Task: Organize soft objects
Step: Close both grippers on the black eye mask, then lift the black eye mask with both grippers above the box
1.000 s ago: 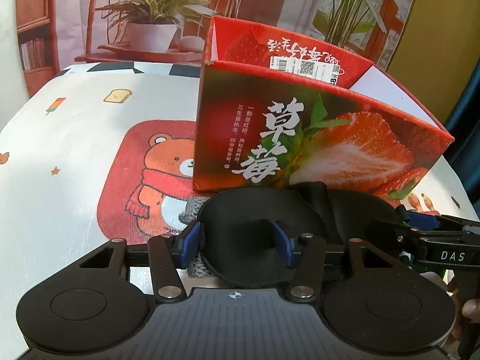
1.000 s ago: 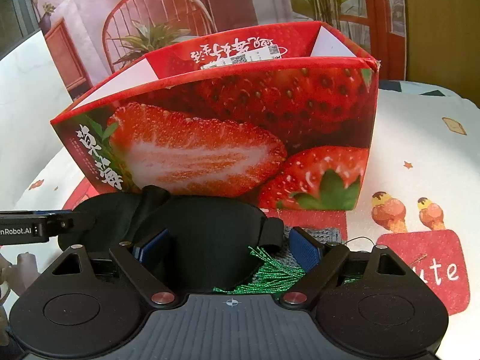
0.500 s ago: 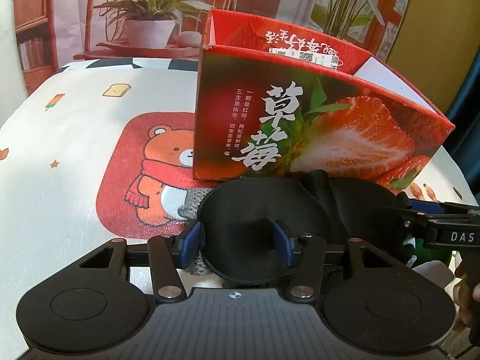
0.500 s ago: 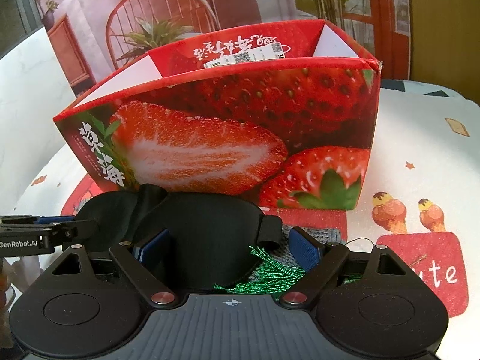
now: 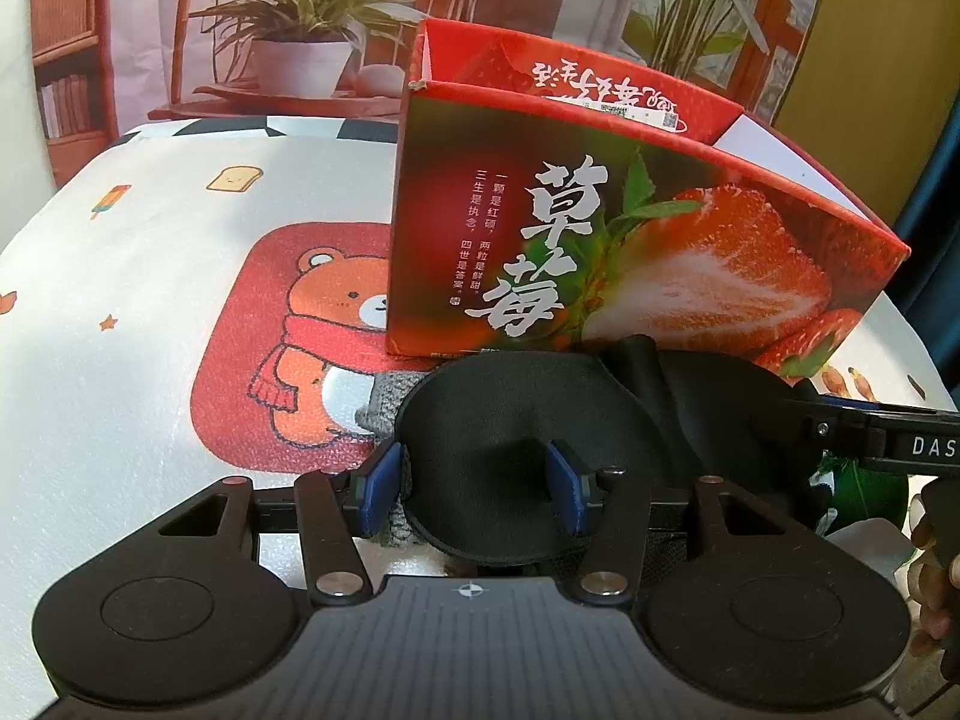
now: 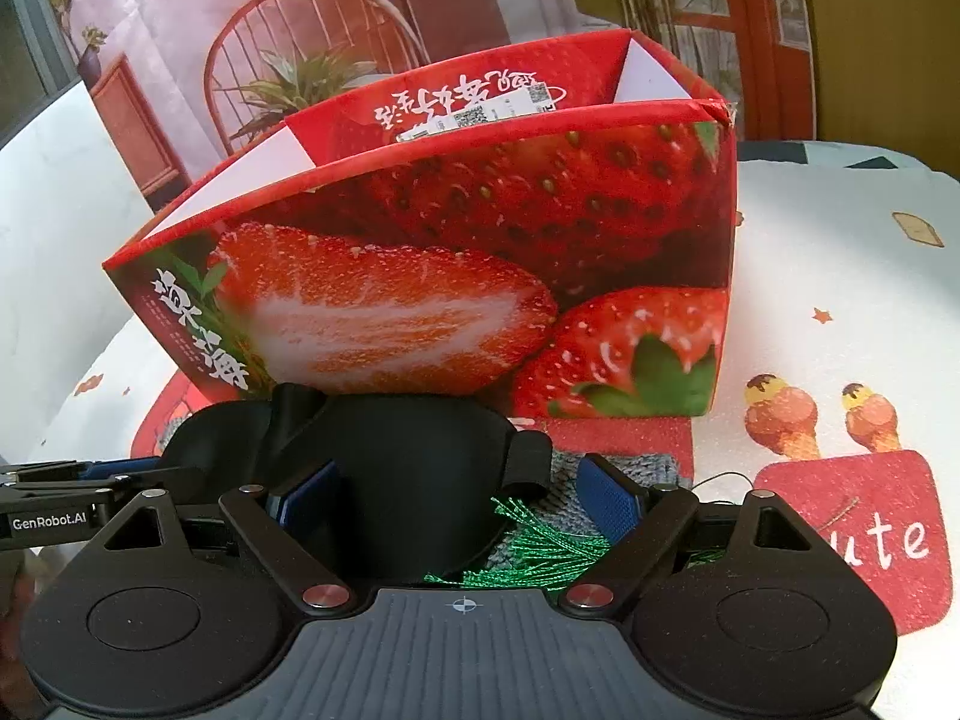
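1. Left wrist view: my left gripper clasps one end of the black eye mask, which lies against the strawberry box.
2. Right wrist view: my right gripper stands released around the mask's other end, above green tinsel.

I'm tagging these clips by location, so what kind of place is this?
Probably a home-style tabletop set, not a real room: a cartoon-print tablecloth covers the table, a strawberry box stands on it, and the chair and potted plants behind look like a printed backdrop.
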